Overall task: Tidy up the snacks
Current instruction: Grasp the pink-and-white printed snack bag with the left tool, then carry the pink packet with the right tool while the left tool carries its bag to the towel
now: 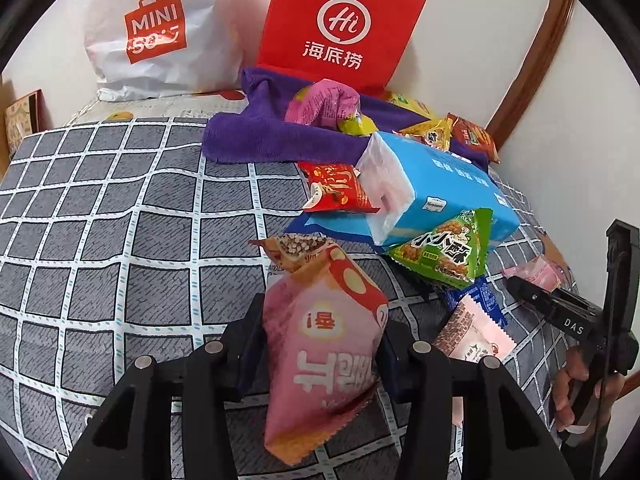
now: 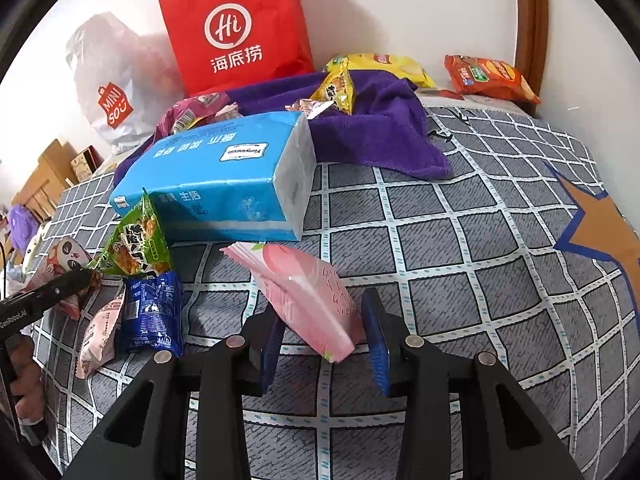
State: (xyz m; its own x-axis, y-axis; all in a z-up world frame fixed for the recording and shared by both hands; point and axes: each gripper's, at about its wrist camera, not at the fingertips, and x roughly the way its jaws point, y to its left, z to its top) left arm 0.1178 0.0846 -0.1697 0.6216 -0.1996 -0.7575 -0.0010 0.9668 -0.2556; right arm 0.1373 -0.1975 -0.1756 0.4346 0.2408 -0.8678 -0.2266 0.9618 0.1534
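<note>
My left gripper (image 1: pixel 320 344) is shut on a pink snack bag (image 1: pixel 320 360) with red and cream circles, held above the checked bed cover. My right gripper (image 2: pixel 326 332) is shut on a pale pink packet (image 2: pixel 308 292) and holds it just in front of the blue tissue pack (image 2: pixel 224 176). A green triangular snack (image 1: pixel 444 252) leans on the tissue pack (image 1: pixel 440 192). A blue packet (image 2: pixel 154 312) and a light pink packet (image 2: pixel 100 328) lie at the left of the right wrist view. A red snack (image 1: pixel 336 192) lies beside the tissue pack.
A red paper bag (image 1: pixel 340 28) and a white Miniso bag (image 1: pixel 156 32) stand against the back wall. A purple towel (image 2: pixel 380 128) carries several snacks. An orange bag (image 2: pixel 488 76) and a yellow bag (image 2: pixel 384 64) lie far right by the wooden headboard (image 2: pixel 532 20).
</note>
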